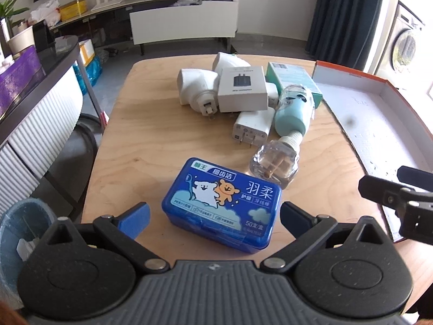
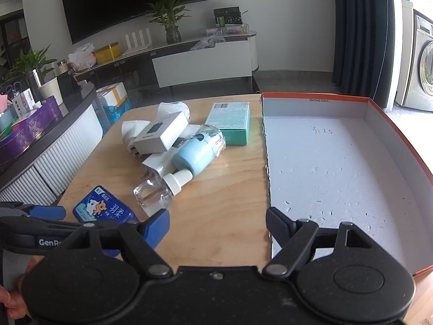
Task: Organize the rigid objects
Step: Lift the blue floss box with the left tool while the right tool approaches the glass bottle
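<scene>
So the blue floss pick box (image 1: 220, 203) sits on the table (image 1: 162, 140) right between my left gripper (image 1: 215, 216) jaws, which are spread wide and not touching it yet. Looks like light, stiff plastic with a glossy lid, so probably a bit slippery; I'd pinch the two short ends, low down. My right gripper (image 2: 217, 224) is released too, hovering over the edge of the empty orange-rimmed box (image 2: 379, 113) at 3 o'clock.

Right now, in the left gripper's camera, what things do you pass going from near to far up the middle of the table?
Blue floss box → clear glass bottle → white plug charger → white charger box
</scene>
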Available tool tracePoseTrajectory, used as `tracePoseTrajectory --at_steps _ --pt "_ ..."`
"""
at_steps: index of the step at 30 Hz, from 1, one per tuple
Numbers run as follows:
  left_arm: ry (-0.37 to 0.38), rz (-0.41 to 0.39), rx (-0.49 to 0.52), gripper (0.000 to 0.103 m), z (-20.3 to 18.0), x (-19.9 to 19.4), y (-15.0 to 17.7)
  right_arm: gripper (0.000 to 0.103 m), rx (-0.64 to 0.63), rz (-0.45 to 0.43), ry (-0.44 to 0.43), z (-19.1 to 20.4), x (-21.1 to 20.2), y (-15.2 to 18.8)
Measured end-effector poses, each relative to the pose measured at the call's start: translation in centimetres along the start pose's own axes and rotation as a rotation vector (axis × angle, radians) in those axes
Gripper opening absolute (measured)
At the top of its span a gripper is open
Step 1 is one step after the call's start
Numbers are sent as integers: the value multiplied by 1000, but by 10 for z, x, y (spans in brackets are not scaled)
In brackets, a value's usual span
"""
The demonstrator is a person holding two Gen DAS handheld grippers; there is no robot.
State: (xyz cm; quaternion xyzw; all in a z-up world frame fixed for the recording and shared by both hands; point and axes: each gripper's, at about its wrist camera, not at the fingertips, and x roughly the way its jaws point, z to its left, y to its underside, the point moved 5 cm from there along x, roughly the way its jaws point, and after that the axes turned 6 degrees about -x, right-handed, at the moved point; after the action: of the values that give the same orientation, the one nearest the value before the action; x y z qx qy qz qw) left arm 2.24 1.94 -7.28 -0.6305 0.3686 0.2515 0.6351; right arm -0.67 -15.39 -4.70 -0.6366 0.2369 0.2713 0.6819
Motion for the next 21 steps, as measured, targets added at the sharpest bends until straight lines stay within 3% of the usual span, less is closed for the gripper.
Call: tracePoseTrajectory --at_steps 6,13,17,21 --pt "31 21 45 103 -1 14 -1 92 -1 7 -4 3 2 1" --pt "49 24 92 99 -5 24 -2 92 -9 95 13 5 11 1" --pt "55 9 60 94 -4 23 -1 92 -2 114 2 10 17 -3" --pt "5 -6 12 94 5 18 -4 92 3 128 -13 15 29 -10"
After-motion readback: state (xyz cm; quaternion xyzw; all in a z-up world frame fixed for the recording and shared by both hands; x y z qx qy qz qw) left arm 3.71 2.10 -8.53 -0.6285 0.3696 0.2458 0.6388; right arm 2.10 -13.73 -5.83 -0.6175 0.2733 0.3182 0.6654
